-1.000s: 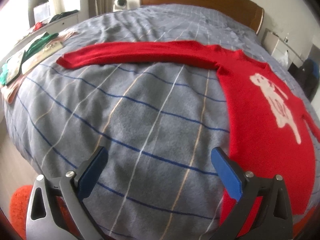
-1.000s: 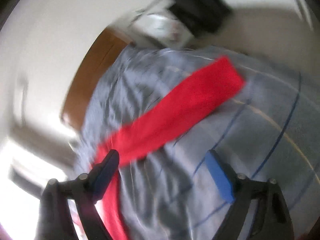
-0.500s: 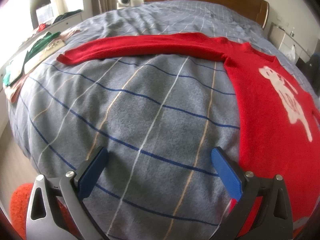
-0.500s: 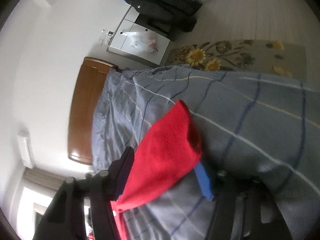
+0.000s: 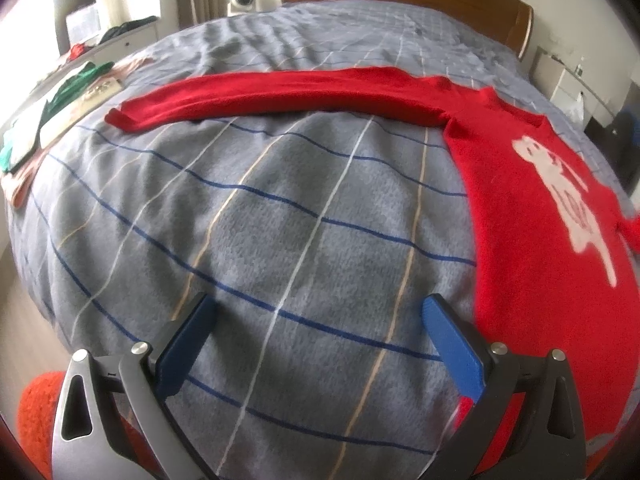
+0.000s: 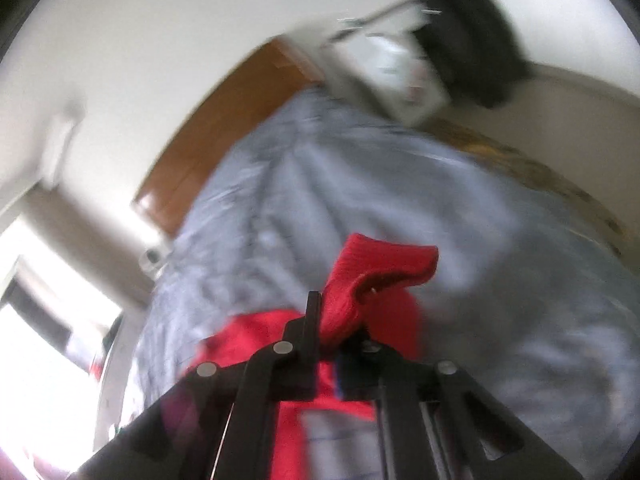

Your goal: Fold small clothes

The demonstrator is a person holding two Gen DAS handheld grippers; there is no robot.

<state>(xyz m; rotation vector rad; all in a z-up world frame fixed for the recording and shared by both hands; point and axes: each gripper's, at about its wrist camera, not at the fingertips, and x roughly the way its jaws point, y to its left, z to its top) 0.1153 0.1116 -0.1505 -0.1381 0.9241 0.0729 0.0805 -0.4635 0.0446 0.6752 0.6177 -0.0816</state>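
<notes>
Pinching the cuff end of the red sweater's sleeve [image 6: 372, 280], the right gripper [image 6: 332, 332] has its jaws pressed together on the knit, where a second ago they stood spread above the sleeve lying flat and half a second ago were closing around it. That sleeve end now stands lifted off the bed [image 6: 500, 280], bunched and folded over above the jaws, and the right wrist view is blurred and rolled compared with the earlier frame, with the wooden headboard [image 6: 224, 140] slanting across it.

From the left wrist view little has changed: the left gripper [image 5: 316, 344] hangs over the grey checked blanket [image 5: 280, 200] with its blue jaws spread wide and nothing between them, as in both earlier pictures. The red sweater [image 5: 540, 220] lies face up on the bed to the right, its white animal motif [image 5: 560, 184] showing, and its other sleeve [image 5: 260, 96] stretches flat to the left across the blanket just as before. At the far right edge a blurred red piece of the sweater [image 5: 630, 228] now appears raised off its body. A stack of folded clothes [image 5: 52, 116] rests at the left edge of the bed, unchanged
</notes>
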